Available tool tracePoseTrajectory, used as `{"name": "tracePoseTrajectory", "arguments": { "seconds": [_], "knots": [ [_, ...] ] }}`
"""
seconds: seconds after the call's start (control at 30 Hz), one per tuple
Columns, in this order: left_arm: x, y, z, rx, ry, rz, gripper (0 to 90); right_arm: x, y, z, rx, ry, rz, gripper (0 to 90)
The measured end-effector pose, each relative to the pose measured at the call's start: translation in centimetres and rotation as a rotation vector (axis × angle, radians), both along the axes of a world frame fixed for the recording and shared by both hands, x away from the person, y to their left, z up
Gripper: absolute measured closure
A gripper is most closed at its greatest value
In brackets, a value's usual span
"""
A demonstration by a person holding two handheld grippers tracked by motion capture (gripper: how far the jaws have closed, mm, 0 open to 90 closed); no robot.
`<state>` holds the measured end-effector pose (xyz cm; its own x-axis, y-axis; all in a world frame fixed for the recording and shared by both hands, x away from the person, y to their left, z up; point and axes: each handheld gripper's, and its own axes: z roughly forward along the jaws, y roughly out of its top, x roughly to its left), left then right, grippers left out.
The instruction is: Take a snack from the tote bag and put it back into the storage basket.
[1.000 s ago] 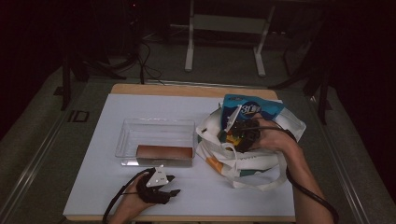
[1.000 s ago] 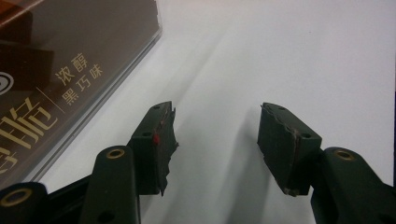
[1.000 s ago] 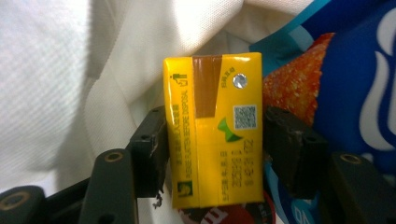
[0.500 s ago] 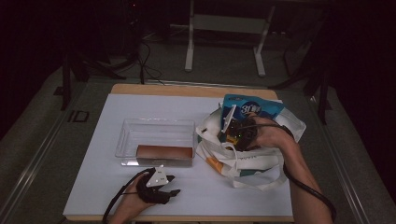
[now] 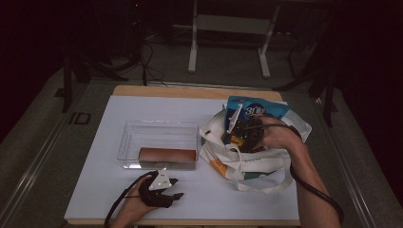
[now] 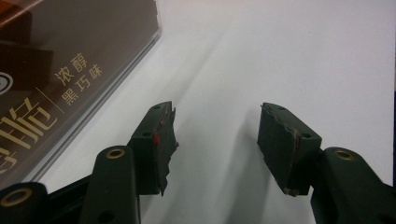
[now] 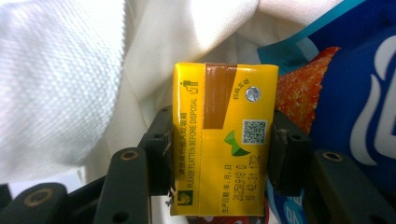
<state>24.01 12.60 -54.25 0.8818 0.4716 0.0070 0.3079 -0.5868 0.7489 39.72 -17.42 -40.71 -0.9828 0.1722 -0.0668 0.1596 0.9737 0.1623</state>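
Note:
My right gripper (image 5: 239, 134) reaches into a white tote bag (image 5: 247, 164) at the right of the table. Its jaws have just been closing, and the pads now press both sides of an upright yellow drink carton (image 7: 219, 140). White bag cloth (image 7: 60, 84) lies to the left of the carton and a blue snack bag (image 7: 355, 93) to the right. That blue snack bag (image 5: 254, 111) sticks out of the tote's far side. My left gripper (image 5: 178, 188) rests on the white table near the front edge, open (image 6: 215, 135) with nothing between its fingers.
A clear plastic tray (image 5: 157, 129) sits mid-table with a brown chocolate box (image 5: 167, 156) along its near side. The same box (image 6: 56, 60) lies just left of my left gripper. A white sheet (image 5: 142, 109) covers the tabletop. Table legs and cables stand on the dark floor beyond.

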Motion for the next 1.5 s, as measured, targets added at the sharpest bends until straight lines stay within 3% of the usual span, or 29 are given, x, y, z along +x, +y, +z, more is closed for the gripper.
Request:
{"name": "tracePoseTrajectory", "arguments": {
  "seconds": [0.67,1.5],
  "knots": [
    [0.0,0.0,0.0,0.001,-0.002,0.000,45.9,-0.3,-0.4,3.3,0.028,-0.047,0.019,51.3],
    [-0.1,0.1,0.0,-0.011,-0.011,0.003,46.0,-0.5,-0.2,5.7,0.057,-0.092,0.036,51.3]
  ]
}}
